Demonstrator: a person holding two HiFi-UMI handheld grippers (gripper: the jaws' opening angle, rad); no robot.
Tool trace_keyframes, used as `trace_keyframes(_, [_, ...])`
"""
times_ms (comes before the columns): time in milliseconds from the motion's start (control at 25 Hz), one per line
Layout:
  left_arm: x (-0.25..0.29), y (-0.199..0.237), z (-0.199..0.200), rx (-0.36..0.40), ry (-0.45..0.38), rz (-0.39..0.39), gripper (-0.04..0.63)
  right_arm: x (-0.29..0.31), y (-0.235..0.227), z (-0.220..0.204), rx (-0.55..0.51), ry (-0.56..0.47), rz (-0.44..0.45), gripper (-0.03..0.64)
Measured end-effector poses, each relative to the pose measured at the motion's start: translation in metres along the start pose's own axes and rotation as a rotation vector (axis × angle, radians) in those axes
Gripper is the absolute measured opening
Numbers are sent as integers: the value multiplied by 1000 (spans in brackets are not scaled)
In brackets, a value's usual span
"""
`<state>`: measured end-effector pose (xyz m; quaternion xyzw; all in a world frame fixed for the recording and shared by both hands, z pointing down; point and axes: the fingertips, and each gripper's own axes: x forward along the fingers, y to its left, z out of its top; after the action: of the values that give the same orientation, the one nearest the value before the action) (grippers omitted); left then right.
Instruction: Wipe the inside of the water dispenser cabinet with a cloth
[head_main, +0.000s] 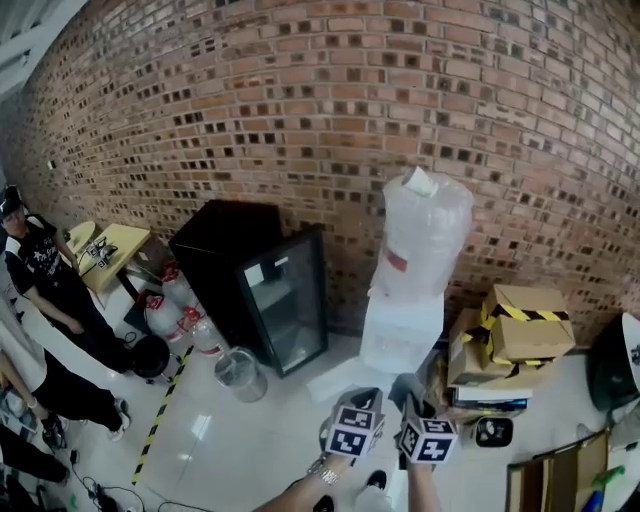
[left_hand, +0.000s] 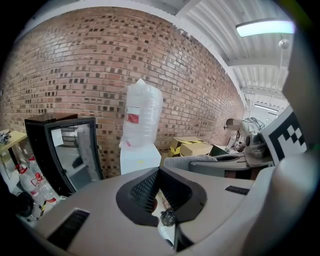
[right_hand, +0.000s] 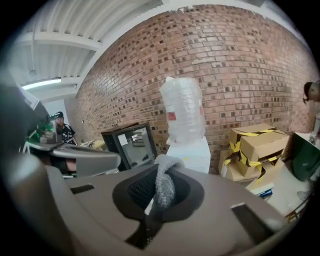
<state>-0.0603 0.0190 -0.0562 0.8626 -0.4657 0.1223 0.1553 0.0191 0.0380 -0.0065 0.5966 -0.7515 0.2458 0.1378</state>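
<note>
The white water dispenser (head_main: 400, 325) stands against the brick wall, with a plastic-wrapped bottle (head_main: 428, 230) on top. Its cabinet door faces me and looks closed. Both grippers are held low in front of it, well short of it. My right gripper (right_hand: 162, 172) is shut on a grey fuzzy cloth (right_hand: 164, 187) that sticks up between its jaws. My left gripper (left_hand: 160, 175) is shut with nothing in it. In the head view the left gripper (head_main: 365, 400) and right gripper (head_main: 408, 392) sit side by side. The dispenser (right_hand: 192, 150) appears straight ahead in both gripper views.
A black glass-door fridge (head_main: 270, 295) stands left of the dispenser, with water jugs (head_main: 175, 305) and a clear bucket (head_main: 240, 372) near it. Taped cardboard boxes (head_main: 515, 330) are stacked to the right. People (head_main: 40, 275) stand at far left. Striped tape (head_main: 160, 415) marks the floor.
</note>
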Motion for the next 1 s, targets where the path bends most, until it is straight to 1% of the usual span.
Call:
trace_keyframes(200, [-40, -2, -1, -6, -4, 3, 2, -28, 33, 2, -21, -21, 18, 8])
trace_keyframes(320, [-54, -7, -6, -6, -7, 28, 2, -39, 44, -6, -46, -12, 32, 8])
trace_keyframes(560, [-61, -25, -7, 3, -21, 47, 2, -53, 41, -14, -75, -5, 48, 8])
trace_keyframes(760, [-66, -44, -5, 4, -37, 32, 2, -66, 35, -10, -86, -17, 44, 8])
trace_keyframes(1000, [-74, -53, -4, 11, -45, 38, 2, -77, 36, -10, -82, -24, 58, 8])
